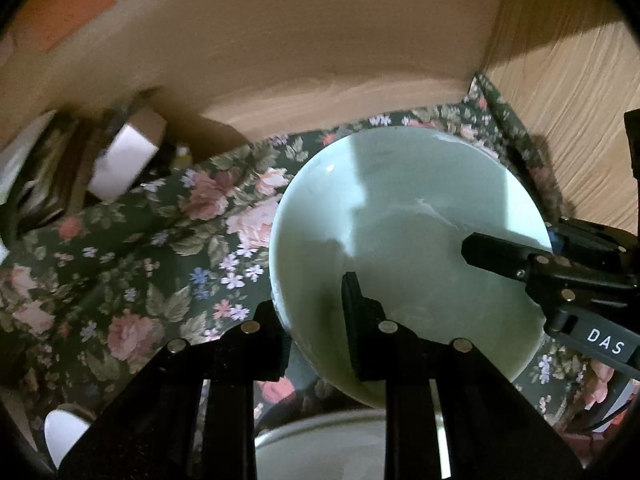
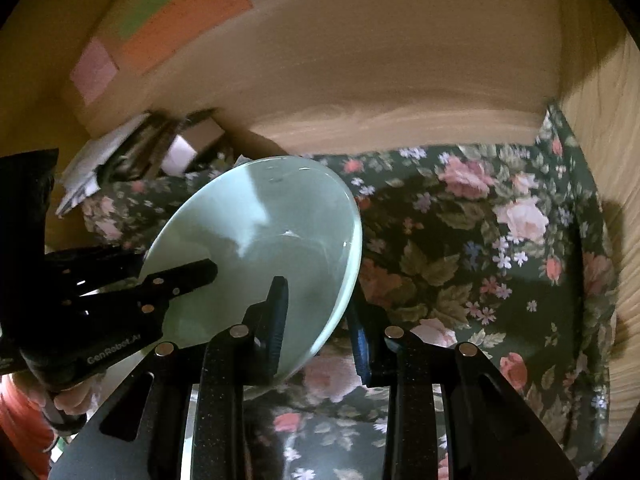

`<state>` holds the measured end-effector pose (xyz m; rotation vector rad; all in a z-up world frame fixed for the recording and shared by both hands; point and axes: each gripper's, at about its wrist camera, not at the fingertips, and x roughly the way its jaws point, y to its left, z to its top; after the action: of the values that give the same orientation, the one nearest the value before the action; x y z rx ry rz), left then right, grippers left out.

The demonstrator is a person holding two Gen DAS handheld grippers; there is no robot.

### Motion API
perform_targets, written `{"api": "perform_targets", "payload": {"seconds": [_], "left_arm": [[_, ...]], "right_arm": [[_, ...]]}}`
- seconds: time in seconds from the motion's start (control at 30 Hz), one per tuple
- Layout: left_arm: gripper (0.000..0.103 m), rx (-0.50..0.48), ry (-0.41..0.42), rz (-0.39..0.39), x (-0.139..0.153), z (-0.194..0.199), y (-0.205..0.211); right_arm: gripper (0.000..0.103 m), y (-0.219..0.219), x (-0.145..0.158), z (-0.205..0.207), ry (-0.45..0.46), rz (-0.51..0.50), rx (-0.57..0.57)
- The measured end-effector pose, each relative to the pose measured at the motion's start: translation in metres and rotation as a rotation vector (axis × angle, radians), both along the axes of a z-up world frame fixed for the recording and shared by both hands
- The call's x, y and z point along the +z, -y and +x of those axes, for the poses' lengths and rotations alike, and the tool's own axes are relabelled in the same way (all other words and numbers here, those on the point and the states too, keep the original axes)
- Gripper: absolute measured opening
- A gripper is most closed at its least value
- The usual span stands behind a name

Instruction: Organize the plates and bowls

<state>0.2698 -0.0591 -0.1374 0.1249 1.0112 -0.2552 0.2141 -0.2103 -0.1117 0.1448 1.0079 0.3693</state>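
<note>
A pale green bowl hangs tilted above the floral tablecloth, held from two sides. My left gripper is shut on its near rim, one finger inside the bowl and one outside. From the right, my right gripper is shut on the opposite rim in the same way. The right wrist view shows the bowl with my right gripper pinching its rim and the left gripper clamped on the left edge. Below, the rim of another pale dish shows between the fingers.
Boxes and papers crowd the back left corner. A wood-grain panel closes off the right side and a beige wall the back. A white rounded object lies bottom left. A hand grips the left tool.
</note>
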Motion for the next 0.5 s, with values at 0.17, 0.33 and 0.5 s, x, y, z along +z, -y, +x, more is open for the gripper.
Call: {"api": "perform_targets", "payload": {"seconds": [0.17,0.33,0.5], "left_arm": [[0.023,0.026,0.047,-0.016,0.018,-0.019,-0.015],[0.023,0.054,0.077,-0.020,0.026,-0.037,-0.028],[0.023,0.090,0.094,-0.030,0.032,-0.055,-0.047]], "right_arm": [[0.026,-0.012,0.014,-0.009,0.039,0.003,0.025],[0.026,-0.029,0.024,-0.018,0.066,0.004,0.055],[0.026,-0.050,0.030,-0.028,0.085,0.000,0.097]]}}
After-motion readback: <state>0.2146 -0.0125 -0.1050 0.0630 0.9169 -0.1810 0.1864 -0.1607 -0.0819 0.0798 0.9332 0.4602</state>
